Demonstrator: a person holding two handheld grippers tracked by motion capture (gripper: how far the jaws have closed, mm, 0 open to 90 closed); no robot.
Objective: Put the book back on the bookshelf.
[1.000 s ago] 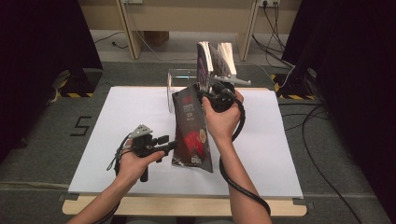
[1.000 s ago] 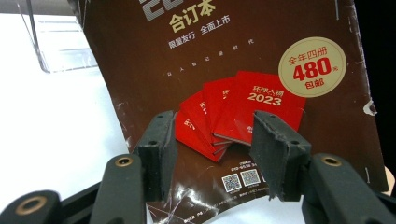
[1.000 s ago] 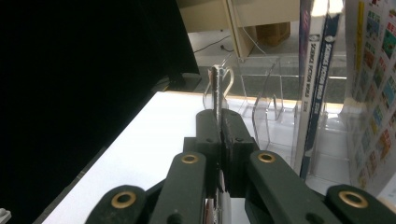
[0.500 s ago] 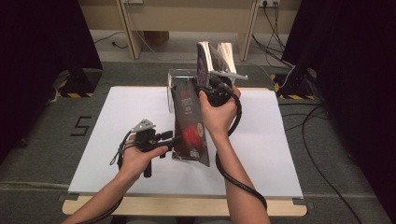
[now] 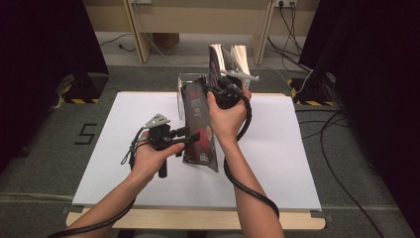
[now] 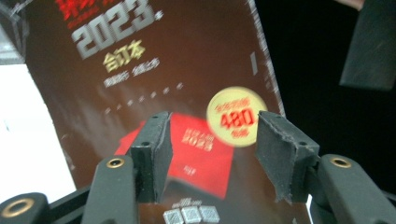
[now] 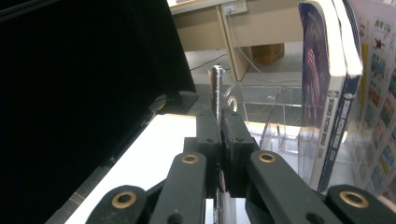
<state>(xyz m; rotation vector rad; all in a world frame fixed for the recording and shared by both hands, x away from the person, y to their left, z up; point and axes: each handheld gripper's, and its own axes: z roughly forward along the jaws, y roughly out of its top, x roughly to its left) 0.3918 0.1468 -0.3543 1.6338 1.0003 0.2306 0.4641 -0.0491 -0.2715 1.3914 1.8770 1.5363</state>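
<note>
One magazine (image 5: pixel 199 124) hangs clamped in right gripper (image 5: pixel 218 94), facing left gripper (image 5: pixel 193 135).

The right claw (image 7: pixel 219 140) has its two black jaws pressed together on the thin edge of a magazine (image 7: pixel 215 88), which rises upright past the pads. To the right of the magazine stands a thick book (image 7: pixel 327 88), upright, spine toward the camera. Between magazine and book, farther off, is a clear acrylic stand (image 7: pixel 261 107) on the white desk (image 7: pixel 154 154). Left of the magazine hangs a black curtain (image 7: pixel 84 93).
</note>
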